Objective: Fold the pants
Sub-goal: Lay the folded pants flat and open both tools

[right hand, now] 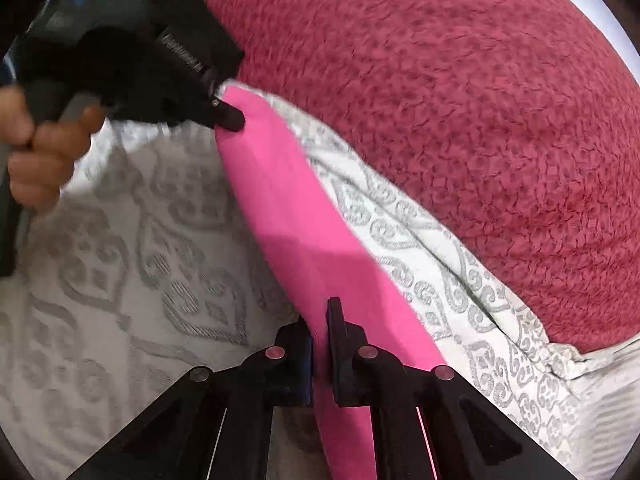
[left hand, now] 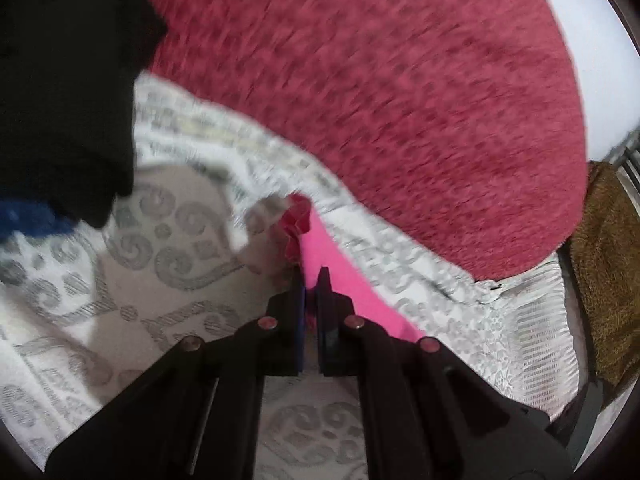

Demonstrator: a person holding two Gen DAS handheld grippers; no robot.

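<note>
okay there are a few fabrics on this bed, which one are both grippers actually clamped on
The bright pink pants. Left gripper and right gripper both pinch them; the dark red fuzzy blanket and white patterned bedspread lie ungripped.

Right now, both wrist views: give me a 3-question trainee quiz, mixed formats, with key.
1. True or false: the right tool is shut on the pink pants.
2. Multiple choice: in the right wrist view, the left tool grips the pants at
A. the far end of the stretched pink band
B. the same spot as the right tool
C. nowhere, it hangs open above the bed
3. Fill in: the dark red textured blanket lies on the white bedcover with a ____ scroll pattern.

Key: 1 true; 2 A; 3 grey
</note>
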